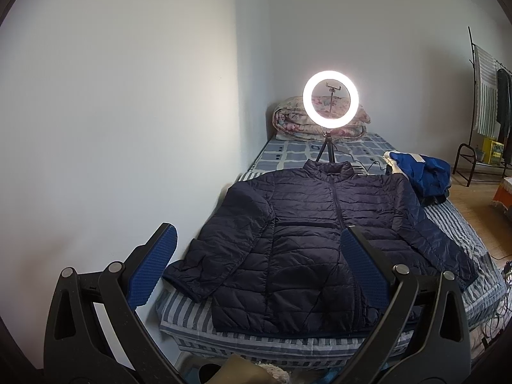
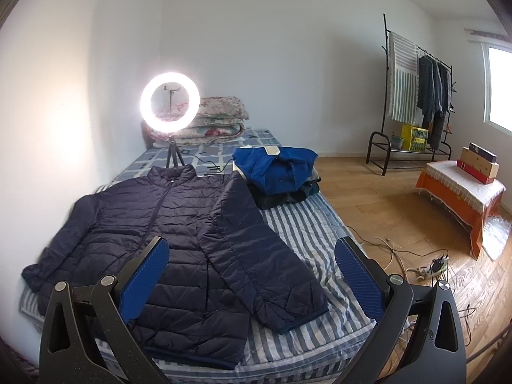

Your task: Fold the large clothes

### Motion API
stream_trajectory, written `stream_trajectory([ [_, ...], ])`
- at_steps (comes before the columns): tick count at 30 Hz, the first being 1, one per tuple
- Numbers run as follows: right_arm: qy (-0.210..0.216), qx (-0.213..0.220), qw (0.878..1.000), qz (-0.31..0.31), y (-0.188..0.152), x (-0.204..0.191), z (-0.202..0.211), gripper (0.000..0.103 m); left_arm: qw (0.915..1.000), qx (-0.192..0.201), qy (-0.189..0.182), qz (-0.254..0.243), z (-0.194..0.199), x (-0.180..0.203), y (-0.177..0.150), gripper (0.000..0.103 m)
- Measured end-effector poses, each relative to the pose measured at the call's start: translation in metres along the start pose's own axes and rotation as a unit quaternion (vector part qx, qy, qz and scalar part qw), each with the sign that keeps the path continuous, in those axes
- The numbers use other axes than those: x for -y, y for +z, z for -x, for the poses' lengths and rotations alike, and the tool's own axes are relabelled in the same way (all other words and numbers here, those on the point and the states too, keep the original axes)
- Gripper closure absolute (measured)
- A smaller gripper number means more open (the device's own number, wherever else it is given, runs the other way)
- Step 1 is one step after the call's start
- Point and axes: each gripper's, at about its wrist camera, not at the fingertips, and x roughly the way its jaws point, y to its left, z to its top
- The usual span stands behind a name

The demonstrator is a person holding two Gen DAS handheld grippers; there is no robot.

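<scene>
A dark navy quilted jacket (image 1: 307, 224) lies flat and face up on the striped bed (image 1: 460, 233), zipped, collar at the far end, both sleeves spread out. It also shows in the right wrist view (image 2: 166, 230). My left gripper (image 1: 256, 240) is open and empty, held above the jacket's near hem and left sleeve. My right gripper (image 2: 252, 252) is open and empty, held above the jacket's right sleeve (image 2: 265, 256) near the foot of the bed (image 2: 300, 224).
A lit ring light on a tripod (image 1: 330, 102) stands on the bed behind the collar. A folded quilt (image 1: 288, 118) lies at the head. A pile of blue clothes (image 2: 278, 169) sits right of the jacket. A clothes rack (image 2: 416, 96), covered bench (image 2: 460, 192) and floor cables (image 2: 425, 268) are right.
</scene>
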Motion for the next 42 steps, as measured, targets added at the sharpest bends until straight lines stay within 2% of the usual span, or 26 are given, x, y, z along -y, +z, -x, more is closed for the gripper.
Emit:
stream_trajectory([
  [11, 0.021, -0.001, 1.0, 0.021, 0.013, -0.026, -0.007, 0.0, 0.9998, 0.004, 0.02, -0.002, 0.002, -0.007, -0.001, 0.0],
  [14, 0.036, -0.005, 0.998, 0.045, 0.019, -0.042, -0.011, 0.0, 0.9997, 0.012, 0.023, 0.003, 0.004, -0.015, -0.003, 0.0],
  [17, 0.052, 0.015, 0.996, 0.077, 0.023, -0.062, -0.011, 0.0, 0.9995, 0.013, 0.028, 0.003, 0.005, -0.023, -0.008, 0.0],
  [24, 0.137, 0.016, 0.982, 0.132, 0.031, -0.123, -0.042, 0.0, 0.9988, -0.01, 0.047, 0.006, 0.004, -0.047, -0.031, 0.0],
  [27, 0.203, 0.029, 0.965, 0.165, 0.027, -0.155, -0.054, 0.0, 0.9981, -0.014, 0.06, 0.007, 0.005, -0.057, -0.045, 0.0],
  [32, 0.277, 0.003, 0.932, 0.235, 0.015, -0.221, -0.073, 0.0, 0.9974, -0.041, 0.053, 0.024, 0.007, -0.07, -0.068, 0.0],
  [36, 0.356, -0.047, 0.887, 0.29, -0.002, -0.282, -0.086, 0.0, 0.9968, -0.053, 0.042, 0.042, 0.013, -0.078, -0.082, 0.001],
  [38, 0.386, -0.061, 0.867, 0.31, -0.012, -0.308, -0.089, 0.0, 0.9964, -0.058, 0.041, 0.046, 0.018, -0.08, -0.088, 0.005],
  [42, 0.442, -0.084, 0.818, 0.358, -0.037, -0.365, -0.088, 0.011, 0.9959, -0.066, 0.033, 0.053, 0.023, -0.084, -0.093, 0.005],
])
